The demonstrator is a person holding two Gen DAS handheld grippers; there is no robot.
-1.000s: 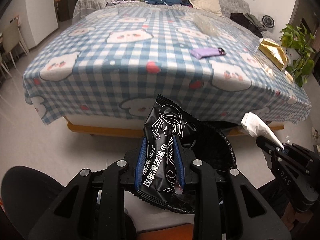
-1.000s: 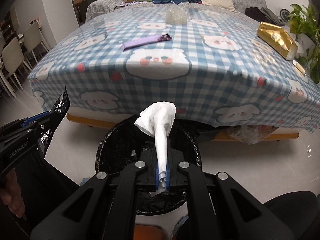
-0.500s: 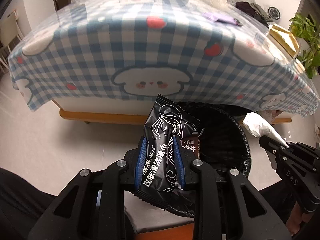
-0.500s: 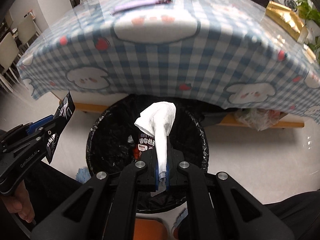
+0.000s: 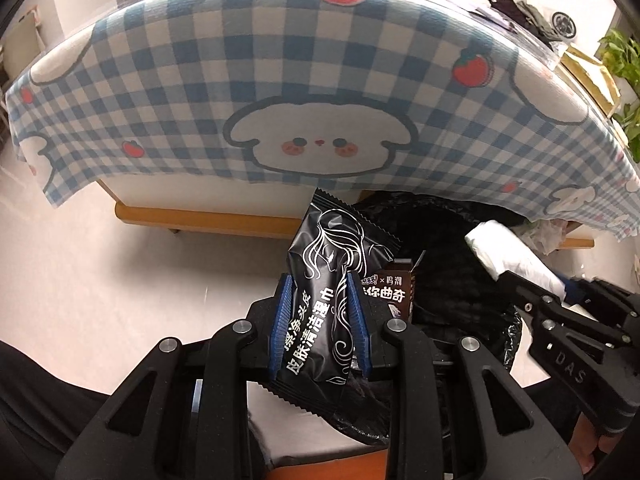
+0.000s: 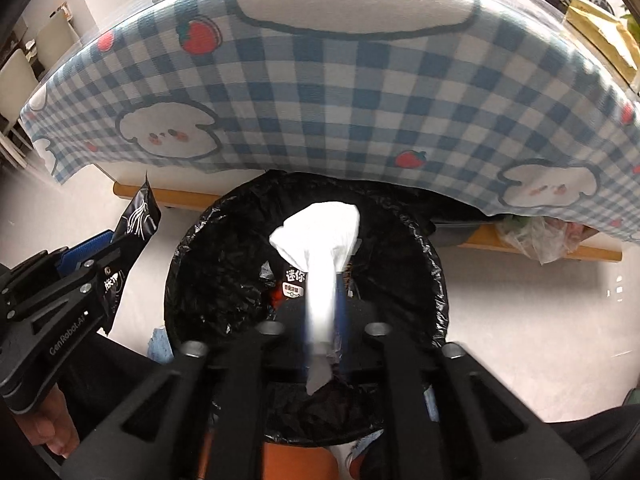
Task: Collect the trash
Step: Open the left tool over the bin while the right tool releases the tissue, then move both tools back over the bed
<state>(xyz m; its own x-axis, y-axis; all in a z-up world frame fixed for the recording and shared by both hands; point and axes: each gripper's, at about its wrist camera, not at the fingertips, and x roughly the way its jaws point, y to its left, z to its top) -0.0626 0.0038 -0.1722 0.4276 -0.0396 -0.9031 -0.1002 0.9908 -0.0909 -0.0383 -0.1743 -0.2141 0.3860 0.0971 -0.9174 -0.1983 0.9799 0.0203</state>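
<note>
Checked tablecloth [image 6: 360, 92] fills the upper frame, hanging over the worktop edge above a black-lined bin [image 6: 434, 280] at centre. Some rubbish is already seen inside. The right gripper [image 6: 322, 320] is opening, a white tissue [image 6: 320, 248] between its jaws over the bin. The left gripper [image 5: 318, 320] is clamped on a black wipe packet [image 5: 328, 280], not yet dropped.

A table draped in a blue-and-white checked cloth [image 5: 304, 80] with cartoon dogs and strawberries; a gold packet [image 6: 600, 32] lies at its far right edge. Below it, the pale glossy floor [image 5: 120, 272] carries a bin lined with a black bag [image 6: 432, 256], partly under the cloth's overhang, and a crumpled clear plastic bag [image 6: 540, 236] just right of the bin
</note>
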